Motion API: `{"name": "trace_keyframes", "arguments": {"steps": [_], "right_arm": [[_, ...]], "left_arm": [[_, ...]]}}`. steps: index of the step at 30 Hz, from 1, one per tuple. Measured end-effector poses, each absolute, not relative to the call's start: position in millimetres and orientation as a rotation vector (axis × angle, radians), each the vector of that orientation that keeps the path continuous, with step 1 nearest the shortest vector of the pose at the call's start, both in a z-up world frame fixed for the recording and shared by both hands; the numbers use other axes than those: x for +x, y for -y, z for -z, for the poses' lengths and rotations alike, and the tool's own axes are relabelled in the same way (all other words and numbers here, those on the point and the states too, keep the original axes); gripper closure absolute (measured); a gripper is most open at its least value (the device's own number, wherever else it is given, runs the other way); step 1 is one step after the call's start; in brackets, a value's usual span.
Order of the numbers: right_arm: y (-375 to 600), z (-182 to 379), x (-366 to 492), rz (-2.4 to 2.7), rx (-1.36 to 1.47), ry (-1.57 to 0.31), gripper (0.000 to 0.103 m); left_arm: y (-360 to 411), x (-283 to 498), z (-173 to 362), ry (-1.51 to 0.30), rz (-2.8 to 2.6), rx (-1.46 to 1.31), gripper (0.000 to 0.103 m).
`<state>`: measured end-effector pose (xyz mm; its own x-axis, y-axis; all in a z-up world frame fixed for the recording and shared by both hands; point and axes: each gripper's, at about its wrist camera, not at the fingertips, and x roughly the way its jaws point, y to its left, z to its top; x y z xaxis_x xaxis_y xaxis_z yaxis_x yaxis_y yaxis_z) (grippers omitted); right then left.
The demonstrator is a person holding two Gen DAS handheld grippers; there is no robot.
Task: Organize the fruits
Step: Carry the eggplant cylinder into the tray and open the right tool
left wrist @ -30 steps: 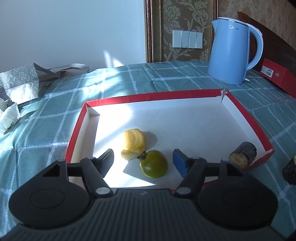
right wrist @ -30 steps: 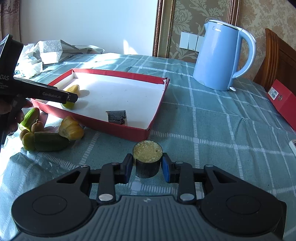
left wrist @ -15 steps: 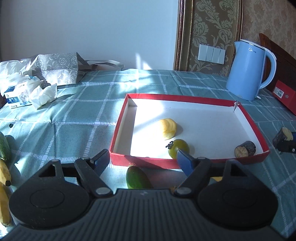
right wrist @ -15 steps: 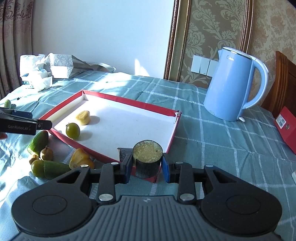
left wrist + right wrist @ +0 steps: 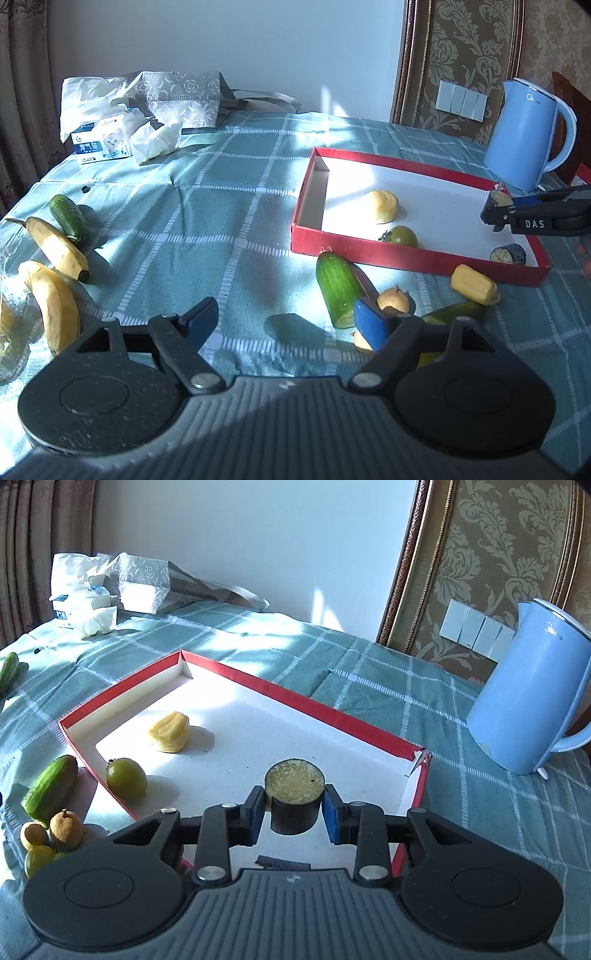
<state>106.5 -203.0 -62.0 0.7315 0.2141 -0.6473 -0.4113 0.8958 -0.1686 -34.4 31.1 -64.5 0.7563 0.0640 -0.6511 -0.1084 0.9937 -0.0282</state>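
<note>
A red-rimmed white tray [image 5: 306, 188] [image 5: 332, 707] holds a yellow fruit piece [image 5: 382, 206] [image 5: 169, 732], a green tomato [image 5: 402, 236] [image 5: 126, 778] and a dark eggplant slice [image 5: 509, 254]. My right gripper [image 5: 294, 808] is shut on another eggplant slice [image 5: 294, 788] and holds it above the tray's right part; it also shows in the left wrist view [image 5: 498, 212]. My left gripper [image 5: 284, 321] is open and empty above the cloth in front of the tray, near a cut cucumber [image 5: 337, 288], a small brown fruit [image 5: 394, 300] and a yellow piece [image 5: 474, 285].
Two bananas [image 5: 59, 247] and a small cucumber [image 5: 68, 217] lie at the left. A blue kettle [image 5: 524, 136] [image 5: 532, 701] stands behind the tray's right corner. Tissue packs and a bag [image 5: 140, 110] sit at the back left. Small fruits [image 5: 51, 834] lie left of the tray.
My left gripper has pulled back and left from over the tray, open and empty. My right gripper has carried the eggplant slice from the cloth to above the tray.
</note>
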Motion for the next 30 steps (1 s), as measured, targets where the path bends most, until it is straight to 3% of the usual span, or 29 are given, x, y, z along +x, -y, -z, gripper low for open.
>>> {"name": "trace_keyframes", "arguments": {"steps": [18,20,22,24,30], "right_arm": [[179,87,140,-0.375,-0.386,-0.726,0.069],[181,81,135,-0.366,-0.376,-0.7,0.061],[183,67,126,-0.346,-0.382,-0.645,0.035],[188,52,114,-0.327,-0.379,-0.586,0.025],[218,26,64,-0.326,-0.259,-0.542,0.025]], "left_arm": [[-47,-56,68,-0.735,-0.185,-0.11,0.024],[-47,-56,68,-0.734,-0.186,-0.105,0.024],[-47,-55,69,-0.735,-0.179,-0.103,0.024],[-48,-52,70,-0.736,-0.17,-0.102,0.024],[-42,-45,71,-0.728,-0.122,-0.075,0.021]]}}
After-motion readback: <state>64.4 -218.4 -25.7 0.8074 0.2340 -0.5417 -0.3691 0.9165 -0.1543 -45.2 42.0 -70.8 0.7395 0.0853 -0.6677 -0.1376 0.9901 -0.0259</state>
